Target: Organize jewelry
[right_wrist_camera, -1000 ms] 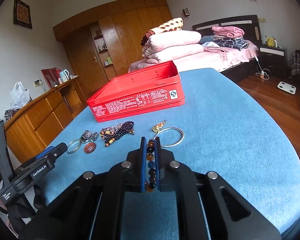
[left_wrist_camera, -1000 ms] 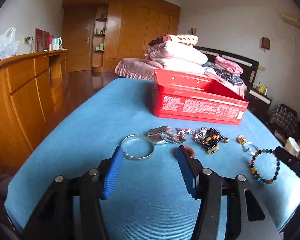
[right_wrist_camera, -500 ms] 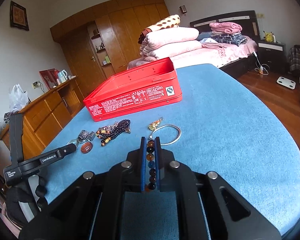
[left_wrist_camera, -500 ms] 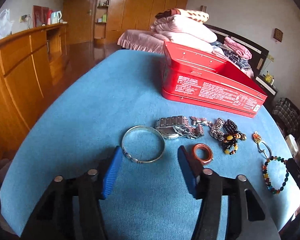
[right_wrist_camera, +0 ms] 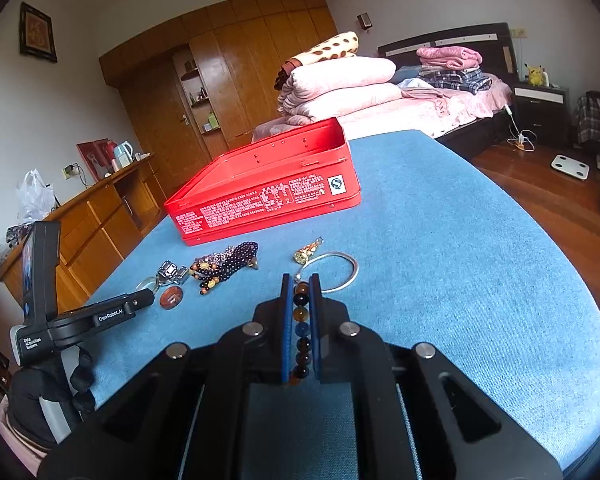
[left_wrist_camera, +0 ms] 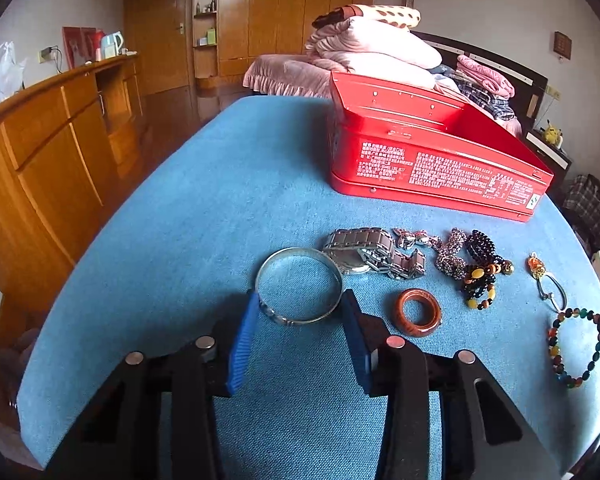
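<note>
Two views show a blue cloth-covered tabletop (left_wrist_camera: 220, 208) with jewelry laid out before an open red tin (left_wrist_camera: 439, 160).

From your left wrist camera, the tin's side carries dense white print too small to read. Your left gripper (left_wrist_camera: 298, 312) has its blue-padded jaws about halfway apart and closing around a silver bangle (left_wrist_camera: 299, 286) lying flat near the tabletop's near edge; the pads sit just beside its rim, and contact is unclear. To its right lie a brown ring (left_wrist_camera: 417, 312), a metal watch (left_wrist_camera: 373, 256) and dark bead strands (left_wrist_camera: 473, 264). A multicolored bead bracelet (left_wrist_camera: 573, 346) lies toward the right edge.

From your right wrist camera, your right gripper (right_wrist_camera: 300, 280) is clamped tight on that bead bracelet (right_wrist_camera: 301, 332), beads lined between the pads. The other gripper's body reads "GenRobot.AI" and "Data Acquisition System". The tin (right_wrist_camera: 268, 192) bears a square "S" logo.
</note>
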A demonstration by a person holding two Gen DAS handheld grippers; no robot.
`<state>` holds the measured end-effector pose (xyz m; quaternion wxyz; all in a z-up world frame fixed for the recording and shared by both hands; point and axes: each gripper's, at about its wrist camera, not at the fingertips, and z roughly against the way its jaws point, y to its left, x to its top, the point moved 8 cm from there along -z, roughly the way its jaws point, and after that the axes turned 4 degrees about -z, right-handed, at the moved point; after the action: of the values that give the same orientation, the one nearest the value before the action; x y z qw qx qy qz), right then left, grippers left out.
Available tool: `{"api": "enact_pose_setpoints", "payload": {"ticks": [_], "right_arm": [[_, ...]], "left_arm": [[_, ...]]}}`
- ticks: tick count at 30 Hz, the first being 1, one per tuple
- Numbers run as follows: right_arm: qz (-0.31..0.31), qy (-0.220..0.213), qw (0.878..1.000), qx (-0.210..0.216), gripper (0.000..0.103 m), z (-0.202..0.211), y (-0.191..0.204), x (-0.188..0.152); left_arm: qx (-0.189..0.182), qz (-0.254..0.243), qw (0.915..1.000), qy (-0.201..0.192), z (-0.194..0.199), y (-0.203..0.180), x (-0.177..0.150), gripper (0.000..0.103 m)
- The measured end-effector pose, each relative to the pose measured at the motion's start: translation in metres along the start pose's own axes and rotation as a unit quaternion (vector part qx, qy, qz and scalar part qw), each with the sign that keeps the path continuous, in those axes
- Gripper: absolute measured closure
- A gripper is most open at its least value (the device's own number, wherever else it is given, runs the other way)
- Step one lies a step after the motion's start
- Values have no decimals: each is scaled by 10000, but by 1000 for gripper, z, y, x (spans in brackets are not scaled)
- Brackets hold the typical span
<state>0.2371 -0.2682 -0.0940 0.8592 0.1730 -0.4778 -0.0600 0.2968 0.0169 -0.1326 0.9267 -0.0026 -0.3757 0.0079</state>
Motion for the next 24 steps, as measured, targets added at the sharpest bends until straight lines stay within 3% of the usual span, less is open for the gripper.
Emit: {"api": "enact_pose_setpoints", "payload": {"ticks": [4, 13, 14, 21, 22, 24], "right_arm": [[2, -47, 10000, 11, 96, 2, 0, 2], [-12, -73, 9997, 236, 96, 6, 6, 6], [-43, -75, 9996, 272, 96, 6, 5, 6], [-61, -35, 9996, 259, 96, 6, 7, 6], [-49, -40, 9997, 246, 96, 6, 7, 6], [-30, -43, 9997, 223, 96, 5, 7, 6]], "left_arm": [[-217, 133, 9995, -176, 6, 2, 2, 62], [-294, -22, 9968, -743, 35, -6, 11, 65], [-290, -36, 9964, -790, 37, -7, 12, 102], [-490, -57, 9975, -507, 22, -10, 4, 103], [-480, -82, 9976, -490, 21, -11, 2, 100], [-463, -145, 9976, -498, 20, -14, 2, 82]]}}
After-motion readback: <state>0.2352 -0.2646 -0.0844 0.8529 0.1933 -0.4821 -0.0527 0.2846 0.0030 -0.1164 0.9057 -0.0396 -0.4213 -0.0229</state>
